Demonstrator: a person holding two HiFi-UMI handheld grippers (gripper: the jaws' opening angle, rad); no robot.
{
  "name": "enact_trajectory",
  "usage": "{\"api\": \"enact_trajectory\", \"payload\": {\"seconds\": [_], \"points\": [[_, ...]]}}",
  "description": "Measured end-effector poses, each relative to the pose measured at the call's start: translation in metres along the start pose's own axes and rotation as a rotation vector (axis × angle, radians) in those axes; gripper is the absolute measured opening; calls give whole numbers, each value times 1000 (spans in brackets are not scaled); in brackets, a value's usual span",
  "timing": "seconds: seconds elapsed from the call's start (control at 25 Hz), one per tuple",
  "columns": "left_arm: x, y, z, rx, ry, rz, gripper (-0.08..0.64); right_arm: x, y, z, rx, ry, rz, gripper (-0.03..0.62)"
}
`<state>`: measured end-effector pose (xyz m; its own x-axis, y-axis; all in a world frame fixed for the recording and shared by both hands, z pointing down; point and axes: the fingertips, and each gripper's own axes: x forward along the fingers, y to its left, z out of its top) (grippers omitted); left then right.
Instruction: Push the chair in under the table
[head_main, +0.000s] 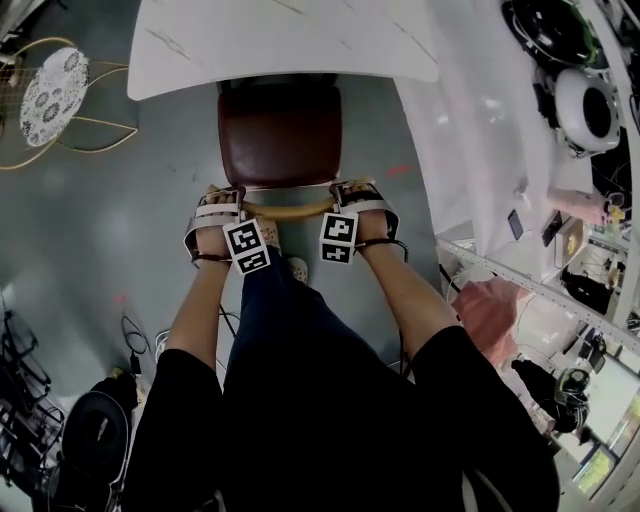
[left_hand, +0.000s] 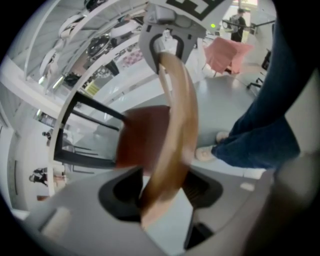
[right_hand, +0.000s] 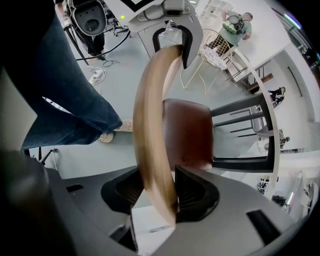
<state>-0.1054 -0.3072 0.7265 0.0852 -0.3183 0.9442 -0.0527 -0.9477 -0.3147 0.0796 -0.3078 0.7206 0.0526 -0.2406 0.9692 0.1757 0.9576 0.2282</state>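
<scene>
Left claw (left_hand: 160, 189), right claw (right_hand: 160, 191) on chair (head_main: 280, 135), table (head_main: 290, 40) ahead

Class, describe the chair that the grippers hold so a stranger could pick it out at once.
Find the white table; the chair stands at its near edge, seat partly underneath. Its dark red seat and wooden back rail, clamped by the left gripper and right gripper, set it apart from the gold wire chair at left.

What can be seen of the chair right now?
The chair stands upright on the grey floor, with the front edge of its maroon padded seat at the white table's rim. The left claw and right claw each clamp one end of its curved, light wooden top rail. Its frame looks dark.
</scene>
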Motion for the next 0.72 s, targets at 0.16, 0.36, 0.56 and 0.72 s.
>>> {"api": "enact_trajectory", "payload": {"seconds": [0.16,0.36,0.56,0.72], "points": [[6,21,-1,8,-10,6,238,4,-20,-1,8,8,-7,179],[12,41,-6,19,-12,11,239,9,-38,1,24,11,-15,179],[19,57,-9,10,13,6,241,14,-54,1,26,15,-19,179],[22,66,-5,-1,21,0,239,17,-65,-5,14,21,-14,179]]}}
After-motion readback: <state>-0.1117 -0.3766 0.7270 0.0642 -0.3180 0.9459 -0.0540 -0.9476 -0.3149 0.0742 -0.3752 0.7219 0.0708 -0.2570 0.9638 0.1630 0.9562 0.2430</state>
